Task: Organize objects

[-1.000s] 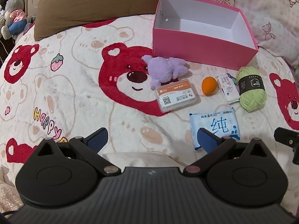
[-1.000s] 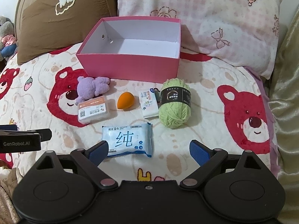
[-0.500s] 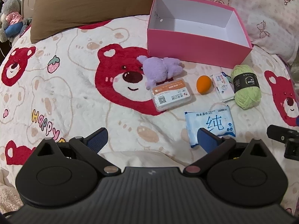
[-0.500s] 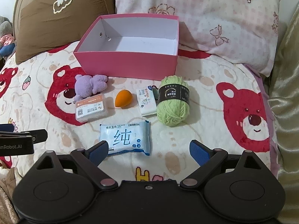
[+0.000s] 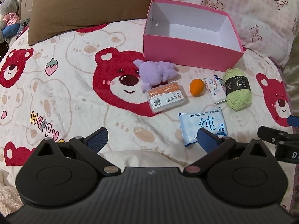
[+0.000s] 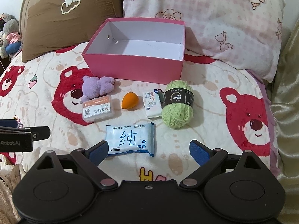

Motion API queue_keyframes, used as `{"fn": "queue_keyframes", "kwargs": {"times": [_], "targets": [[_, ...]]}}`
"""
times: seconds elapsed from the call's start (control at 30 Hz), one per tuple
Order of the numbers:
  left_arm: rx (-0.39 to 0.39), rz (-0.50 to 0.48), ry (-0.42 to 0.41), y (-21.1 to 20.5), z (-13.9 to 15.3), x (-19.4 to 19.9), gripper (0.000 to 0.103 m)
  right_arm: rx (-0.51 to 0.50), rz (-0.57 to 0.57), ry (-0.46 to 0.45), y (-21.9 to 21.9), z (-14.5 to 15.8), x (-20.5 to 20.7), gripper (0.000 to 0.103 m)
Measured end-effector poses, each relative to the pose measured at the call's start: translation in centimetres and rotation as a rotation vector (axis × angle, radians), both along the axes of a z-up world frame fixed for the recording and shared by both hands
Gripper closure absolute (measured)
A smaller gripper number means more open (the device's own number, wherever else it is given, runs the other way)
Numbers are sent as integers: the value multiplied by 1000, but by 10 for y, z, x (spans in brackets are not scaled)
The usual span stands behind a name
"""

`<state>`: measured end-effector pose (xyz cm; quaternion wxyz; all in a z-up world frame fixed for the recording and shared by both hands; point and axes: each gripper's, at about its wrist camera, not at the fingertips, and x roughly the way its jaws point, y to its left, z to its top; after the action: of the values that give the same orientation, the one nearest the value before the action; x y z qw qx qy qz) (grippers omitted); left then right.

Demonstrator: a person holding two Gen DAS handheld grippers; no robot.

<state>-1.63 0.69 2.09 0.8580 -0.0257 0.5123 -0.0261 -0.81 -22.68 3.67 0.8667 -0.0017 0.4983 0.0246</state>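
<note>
An empty pink box (image 6: pixel 134 69) (image 5: pixel 188 54) stands open at the back of the bed. In front of it lie a purple plush (image 6: pixel 97 87) (image 5: pixel 157 72), a clear case with an orange label (image 6: pixel 98 110) (image 5: pixel 166 98), an orange sponge egg (image 6: pixel 129 99) (image 5: pixel 196 86), a small white tissue pack (image 6: pixel 152 104) (image 5: pixel 214 89), a green yarn ball (image 6: pixel 177 104) (image 5: pixel 237 91) and a blue wet-wipes pack (image 6: pixel 130 139) (image 5: pixel 202 125). My right gripper (image 6: pixel 148 149) is open, just short of the wipes pack. My left gripper (image 5: pixel 151 140) is open and empty over the blanket, left of the wipes.
A bear-print blanket (image 5: pixel 56 93) covers the bed. A brown pillow (image 6: pixel 65 18) and a pink checked pillow (image 6: pixel 214 22) lean behind the box. Stuffed toys (image 6: pixel 9 35) sit at the far left. A gold cushion (image 6: pixel 286 102) borders the right side.
Both grippers have drifted slightly, so the objects sit a little lower and closer in the right wrist view. Both stay open. Nothing on the bed has moved.
</note>
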Motion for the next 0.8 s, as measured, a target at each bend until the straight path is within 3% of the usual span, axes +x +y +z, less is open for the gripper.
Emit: {"fn": "queue_keyframes", "kwargs": {"times": [0.6, 0.7, 0.8], "targets": [[-11, -21, 14, -7, -14, 6, 0, -3, 2, 9, -4, -2, 0, 7], [-45, -25, 6, -10, -26, 10, 1, -3, 55, -33, -5, -8, -2, 8], [-29, -35, 5, -19, -43, 16, 2, 11, 135, -102, -7, -19, -5, 8]]}}
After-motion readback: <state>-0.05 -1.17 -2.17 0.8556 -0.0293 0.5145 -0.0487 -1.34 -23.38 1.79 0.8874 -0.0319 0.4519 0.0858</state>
